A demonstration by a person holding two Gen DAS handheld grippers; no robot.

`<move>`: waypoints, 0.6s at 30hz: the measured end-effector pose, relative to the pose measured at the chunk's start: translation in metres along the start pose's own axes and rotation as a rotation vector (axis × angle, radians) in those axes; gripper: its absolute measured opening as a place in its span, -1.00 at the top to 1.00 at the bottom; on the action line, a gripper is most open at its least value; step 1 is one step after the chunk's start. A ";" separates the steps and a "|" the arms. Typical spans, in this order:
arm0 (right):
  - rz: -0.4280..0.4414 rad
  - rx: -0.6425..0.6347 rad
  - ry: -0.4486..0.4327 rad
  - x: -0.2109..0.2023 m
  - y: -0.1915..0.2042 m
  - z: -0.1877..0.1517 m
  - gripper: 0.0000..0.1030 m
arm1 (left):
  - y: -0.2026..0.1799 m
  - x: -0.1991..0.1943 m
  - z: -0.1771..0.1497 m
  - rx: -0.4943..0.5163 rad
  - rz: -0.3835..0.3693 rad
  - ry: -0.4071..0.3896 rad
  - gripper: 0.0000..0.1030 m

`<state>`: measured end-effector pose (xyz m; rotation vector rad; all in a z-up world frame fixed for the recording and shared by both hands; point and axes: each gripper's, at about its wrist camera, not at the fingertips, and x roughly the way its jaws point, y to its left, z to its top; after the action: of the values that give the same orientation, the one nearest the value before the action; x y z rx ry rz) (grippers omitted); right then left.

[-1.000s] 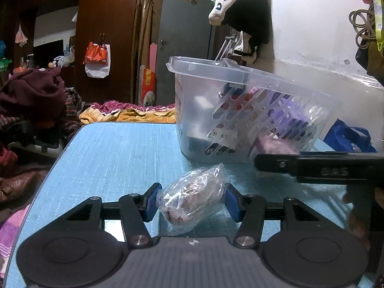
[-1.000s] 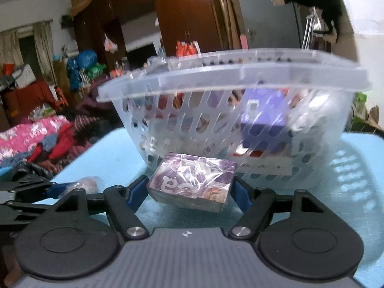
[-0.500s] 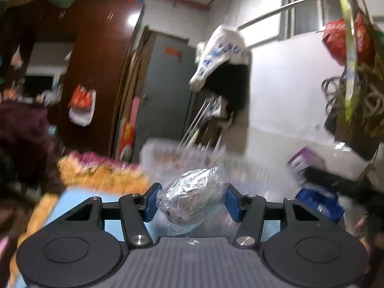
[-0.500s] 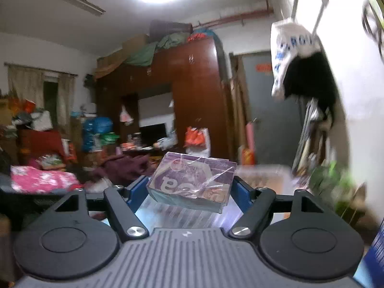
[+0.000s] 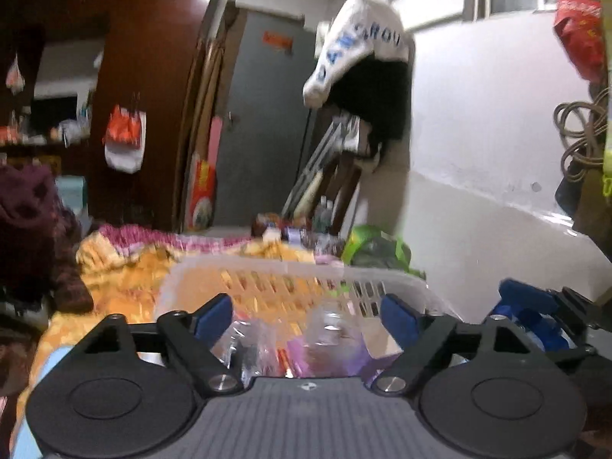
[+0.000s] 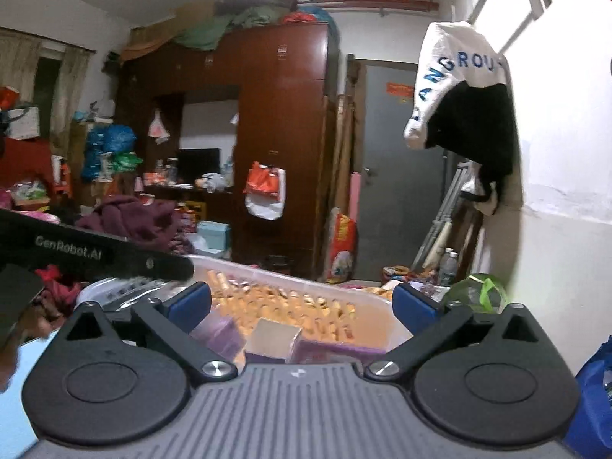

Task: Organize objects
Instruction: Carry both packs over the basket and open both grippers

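Both grippers hover over the clear plastic basket (image 5: pixel 290 271), which also shows in the right wrist view (image 6: pixel 306 287). My left gripper (image 5: pixel 306 315) is open and empty; the clear plastic bag of snacks (image 5: pixel 329 329) lies below it inside the basket among purple packs. My right gripper (image 6: pixel 302 302) is open and empty; the purple wrapped box (image 6: pixel 336 350) lies in the basket below it, beside a tan box (image 6: pixel 273 334) and another purple pack (image 6: pixel 220 331). The right gripper's blue pads (image 5: pixel 528 302) show at the right of the left wrist view.
The basket stands on a light blue table (image 6: pixel 15 401). The left gripper's black body (image 6: pixel 91 252) crosses the left of the right wrist view. A white wall (image 5: pixel 478 191) is close on the right, a blue bag (image 6: pixel 596 375) beside it. Bedding and clothes (image 5: pixel 126 260) lie beyond.
Both grippers rose from the table to above the basket and opened. The snack bag and the purple box left the fingers and now lie in the basket.
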<state>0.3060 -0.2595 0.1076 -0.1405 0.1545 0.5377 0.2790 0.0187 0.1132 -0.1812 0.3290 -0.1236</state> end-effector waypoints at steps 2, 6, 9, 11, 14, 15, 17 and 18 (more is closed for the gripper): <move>0.007 0.000 -0.005 -0.017 0.001 -0.004 -1.00 | 0.003 -0.017 -0.005 0.002 0.016 -0.052 -0.97; -0.027 -0.005 -0.030 -0.046 0.006 -0.012 -1.00 | 0.002 -0.040 -0.013 0.024 -0.008 -0.069 -1.00; -0.190 -0.002 0.017 -0.053 0.015 -0.021 -1.00 | -0.003 -0.050 -0.021 0.081 -0.008 -0.046 -1.00; -0.272 -0.017 0.028 -0.061 0.021 -0.031 -1.00 | -0.008 -0.053 -0.026 0.121 0.023 -0.030 -1.00; -0.239 -0.040 0.021 -0.076 0.025 -0.042 -1.00 | -0.016 -0.068 -0.036 0.184 0.060 -0.041 -1.00; -0.232 -0.035 0.024 -0.079 0.026 -0.044 -1.00 | -0.018 -0.072 -0.038 0.194 0.064 -0.046 -1.00; -0.213 -0.016 0.027 -0.083 0.028 -0.045 -1.00 | -0.023 -0.076 -0.037 0.200 0.061 -0.039 -1.00; -0.202 -0.007 0.031 -0.086 0.029 -0.046 -1.00 | -0.025 -0.078 -0.037 0.200 0.060 -0.034 -1.00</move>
<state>0.2133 -0.2860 0.0757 -0.1692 0.1666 0.3352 0.1912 0.0003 0.1074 0.0245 0.2860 -0.0932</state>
